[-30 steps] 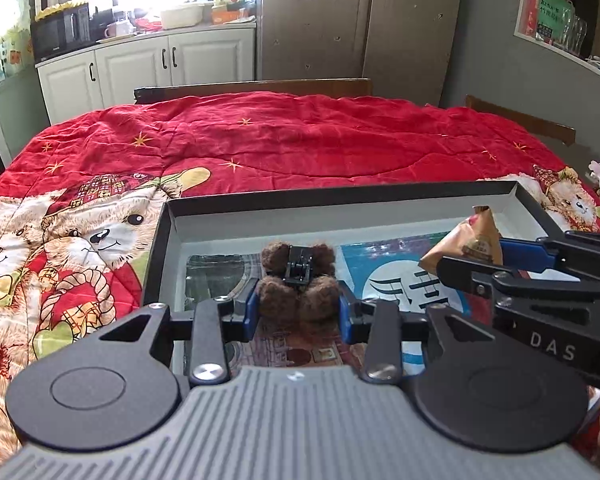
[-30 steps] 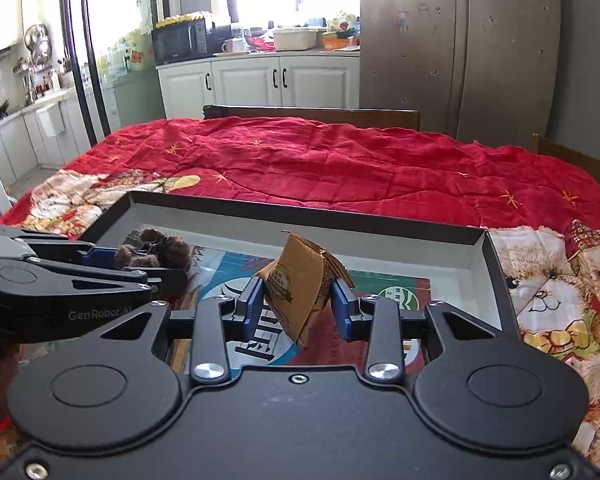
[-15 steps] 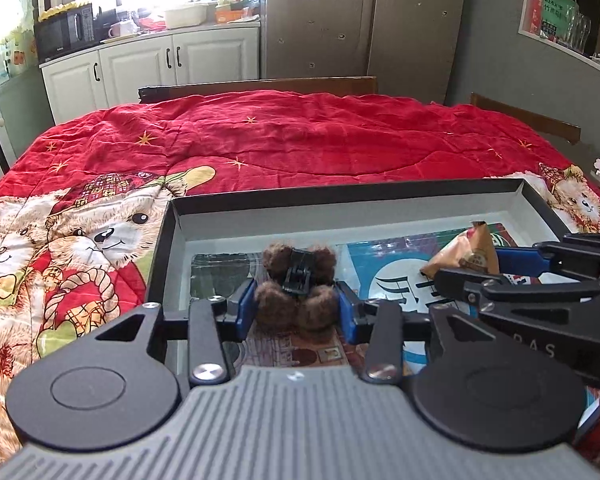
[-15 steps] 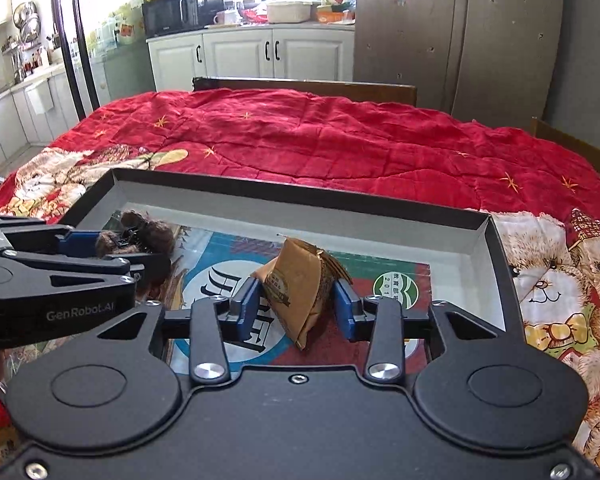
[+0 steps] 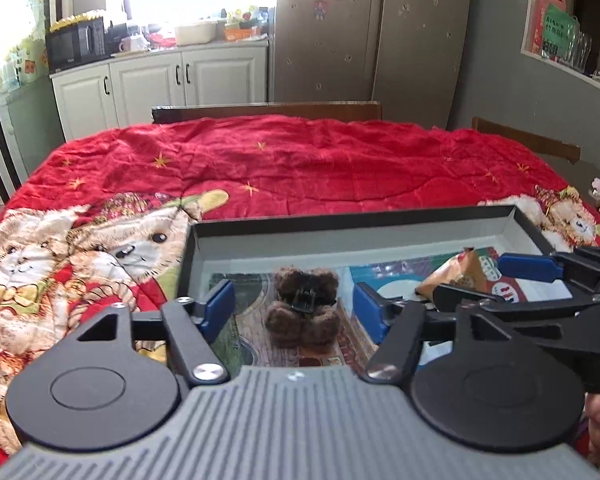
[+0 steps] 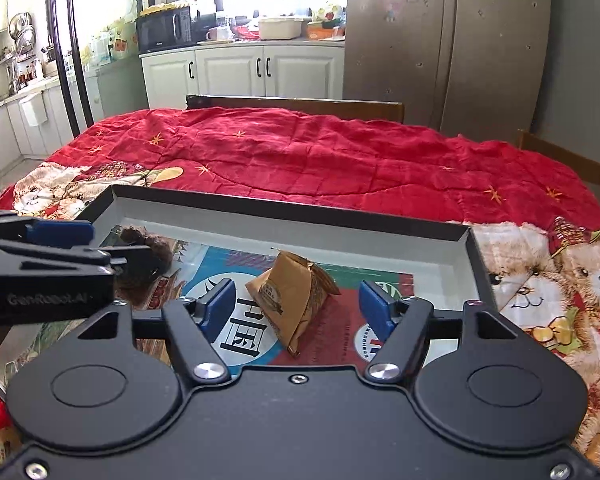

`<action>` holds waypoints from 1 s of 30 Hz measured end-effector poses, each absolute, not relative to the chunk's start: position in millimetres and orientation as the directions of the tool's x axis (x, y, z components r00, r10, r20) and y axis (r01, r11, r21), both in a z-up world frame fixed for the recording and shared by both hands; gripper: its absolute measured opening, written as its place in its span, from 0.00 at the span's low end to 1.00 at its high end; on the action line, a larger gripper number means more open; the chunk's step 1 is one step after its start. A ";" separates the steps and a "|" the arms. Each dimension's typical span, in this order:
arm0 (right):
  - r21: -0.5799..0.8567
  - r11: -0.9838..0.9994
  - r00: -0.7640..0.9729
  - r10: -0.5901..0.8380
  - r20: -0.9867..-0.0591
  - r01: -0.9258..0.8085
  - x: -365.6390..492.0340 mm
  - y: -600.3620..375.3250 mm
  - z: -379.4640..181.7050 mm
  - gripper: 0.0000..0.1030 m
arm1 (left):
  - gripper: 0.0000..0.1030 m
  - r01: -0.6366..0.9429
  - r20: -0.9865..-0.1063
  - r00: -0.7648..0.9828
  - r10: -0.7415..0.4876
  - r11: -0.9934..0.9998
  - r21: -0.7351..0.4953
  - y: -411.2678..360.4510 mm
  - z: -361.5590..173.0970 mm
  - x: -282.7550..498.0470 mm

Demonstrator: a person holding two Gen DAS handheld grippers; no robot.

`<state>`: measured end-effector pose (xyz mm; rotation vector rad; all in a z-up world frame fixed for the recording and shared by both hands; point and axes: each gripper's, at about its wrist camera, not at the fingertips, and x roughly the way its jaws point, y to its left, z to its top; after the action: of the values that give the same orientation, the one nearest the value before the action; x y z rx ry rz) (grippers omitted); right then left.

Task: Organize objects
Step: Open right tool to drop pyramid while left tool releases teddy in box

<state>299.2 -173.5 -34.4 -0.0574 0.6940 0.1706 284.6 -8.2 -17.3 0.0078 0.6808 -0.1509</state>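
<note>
Your left tongs (image 5: 296, 306) are spreading around the fuzzy brown hair clip (image 5: 305, 307), pads clear; your right tongs (image 6: 298, 306) are spreading off the crinkly, perhaps paper, pyramid packet (image 6: 292, 298). Both lie in the shallow tray (image 6: 284, 220).

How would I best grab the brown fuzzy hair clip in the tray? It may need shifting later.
Take the brown fuzzy hair clip across its plush lobes, from above and the near side, as the left tool already straddles it. The lobes give soft, wide flanks for the pads; the black claw in the middle is narrow and springy. That tool's jaws are opening, with the clip between them, untouched, on the tray.
</note>
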 end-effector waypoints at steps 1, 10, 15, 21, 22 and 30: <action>0.005 0.985 0.757 0.138 -0.639 -0.175 297.2 -174.3 -32.5 0.65 | 0.79 0.142 -0.621 0.771 -0.137 0.989 -0.042 -7.8 -14.7 282.2; 0.000 0.982 0.774 0.148 -0.616 -0.188 270.7 -176.3 -14.0 0.65 | 0.82 0.150 -0.588 0.798 -0.132 0.988 -0.017 -7.6 5.5 255.8; -0.015 0.982 0.785 0.141 -0.603 -0.188 252.5 -178.8 -0.4 0.65 | 0.82 0.149 -0.575 0.808 -0.125 0.989 -0.005 -4.3 12.8 240.9; -0.029 0.980 0.794 0.143 -0.590 -0.198 227.4 -182.6 11.7 0.65 | 0.83 0.156 -0.570 0.812 -0.126 0.988 0.004 2.3 18.4 217.8; -0.027 0.980 0.795 0.146 -0.589 -0.199 223.3 -183.6 12.5 0.65 | 0.83 0.157 -0.570 0.812 -0.126 0.987 0.007 3.2 19.1 213.6; -0.028 0.978 0.794 0.149 -0.589 -0.204 193.4 -192.2 13.9 0.65 | 0.83 0.184 -0.564 0.812 -0.146 0.983 0.011 10.4 24.0 181.3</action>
<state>193.4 -192.2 13.9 -0.0923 0.6254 0.1900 181.3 10.4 24.0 0.0659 0.5971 -0.1762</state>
